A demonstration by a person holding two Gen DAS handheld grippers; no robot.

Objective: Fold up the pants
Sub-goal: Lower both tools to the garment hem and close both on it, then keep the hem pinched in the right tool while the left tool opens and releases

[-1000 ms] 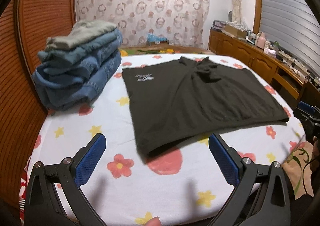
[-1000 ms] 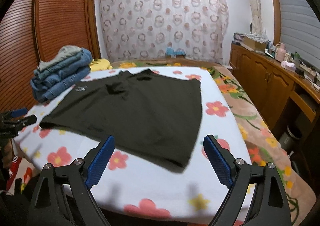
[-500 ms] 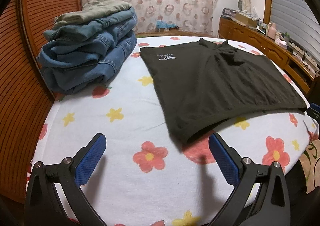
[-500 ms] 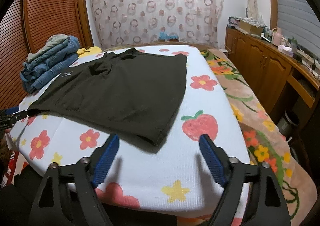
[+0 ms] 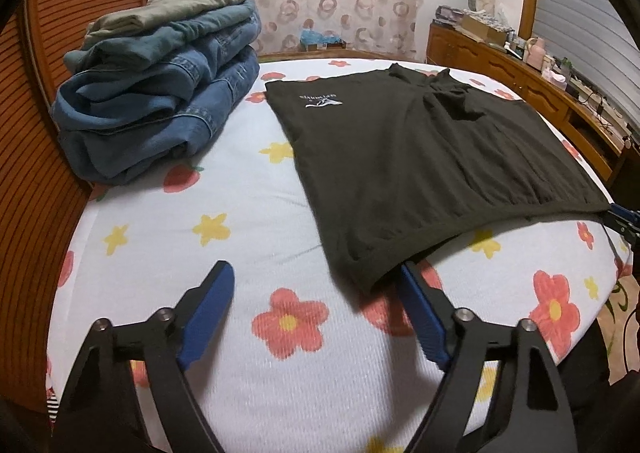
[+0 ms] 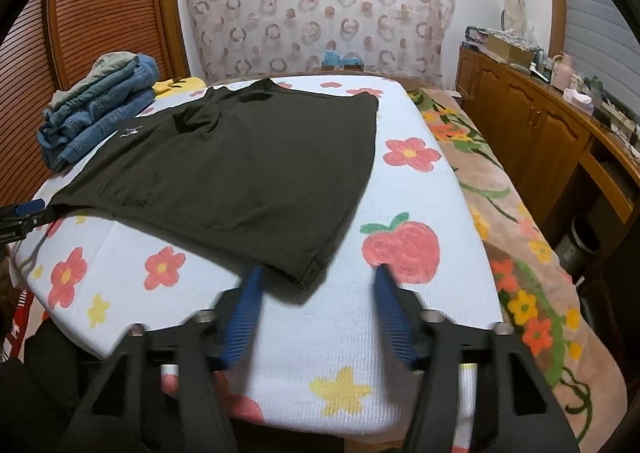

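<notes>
I have the dark pants (image 5: 420, 173) spread flat across the middle of the bed (image 5: 248, 213), their near hem running along the lower part of both views. In the left wrist view the left gripper (image 5: 316, 285) sits at the bottom of the frame, its jaws closing, with the near hem corner poking in beside the right-hand blue pad; the pads are not pressing on cloth yet. In the right wrist view the right gripper (image 6: 318, 289) is closing too, and the other hem corner lies just between its blue pads, not pinched that I can see.

The fabric looks thin, soft and light, lying limp with a few creases near the waistband at the top centre. I judge it will drape and sag the moment I lift it, and may slide on the sheet. I'd take hold at the two near hem corners, pinching both layers on the stitched edge, so the fold carries over evenly.

A stack of folded jeans (image 5: 160, 93) sits at the upper left, well apart from the pants.
</notes>
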